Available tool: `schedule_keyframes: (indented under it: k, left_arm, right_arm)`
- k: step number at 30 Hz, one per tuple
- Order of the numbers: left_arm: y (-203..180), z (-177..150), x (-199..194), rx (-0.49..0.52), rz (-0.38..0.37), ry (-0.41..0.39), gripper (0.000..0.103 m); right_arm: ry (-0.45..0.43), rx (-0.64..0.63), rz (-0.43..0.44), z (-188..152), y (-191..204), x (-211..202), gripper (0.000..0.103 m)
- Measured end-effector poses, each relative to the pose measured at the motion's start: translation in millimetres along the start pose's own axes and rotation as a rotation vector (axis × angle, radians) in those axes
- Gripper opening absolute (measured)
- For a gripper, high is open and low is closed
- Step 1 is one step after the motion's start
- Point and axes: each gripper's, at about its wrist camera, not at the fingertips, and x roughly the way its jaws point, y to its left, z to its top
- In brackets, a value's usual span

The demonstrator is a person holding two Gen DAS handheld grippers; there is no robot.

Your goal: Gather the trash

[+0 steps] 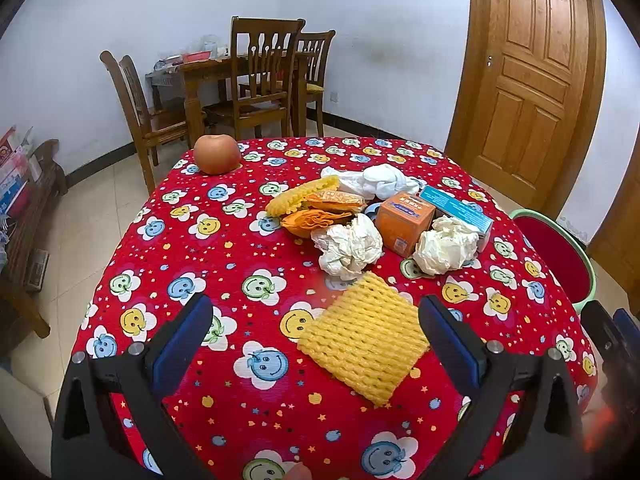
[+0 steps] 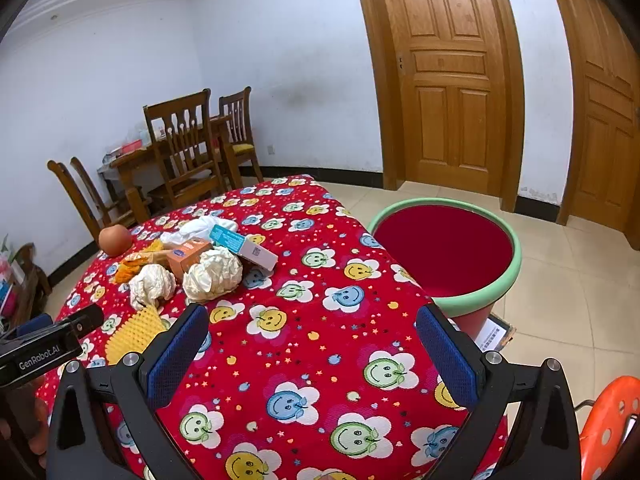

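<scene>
Lying at the table's (image 1: 248,248) far left corner: an apple (image 1: 217,154). Hovering over the near edge, left gripper (image 1: 316,332) with jaws gaping wide, empty. Resting between them, nearer the right jaw: yellow foam net (image 1: 362,338). Piling beyond toward the far right: paper wads (image 1: 348,246), boxes (image 1: 404,218). Hanging right gripper (image 2: 312,348), likewise spread, above bare cloth. Standing beside the right edge: bin (image 2: 472,304).

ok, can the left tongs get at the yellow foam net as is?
Probably yes. The left tongs are open, and the yellow foam net lies flat on the tablecloth right between the fingers, with nothing on top of it.
</scene>
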Motion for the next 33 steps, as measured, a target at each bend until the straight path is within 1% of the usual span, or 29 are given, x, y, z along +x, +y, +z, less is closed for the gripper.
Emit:
schedule_keyframes:
  k: [21, 33]
  left_arm:
    - [0.4, -0.7, -0.1, 0.0, -0.001, -0.001, 0.101]
    - [-2.0, -3.7, 4.9, 0.007, -0.002, 0.016, 0.101]
  right_arm:
    - [0.002, 0.004, 0.002, -0.1, 0.0, -0.9, 0.103]
    - [0.005, 0.006, 0.002, -1.1, -1.3, -0.2, 0.103]
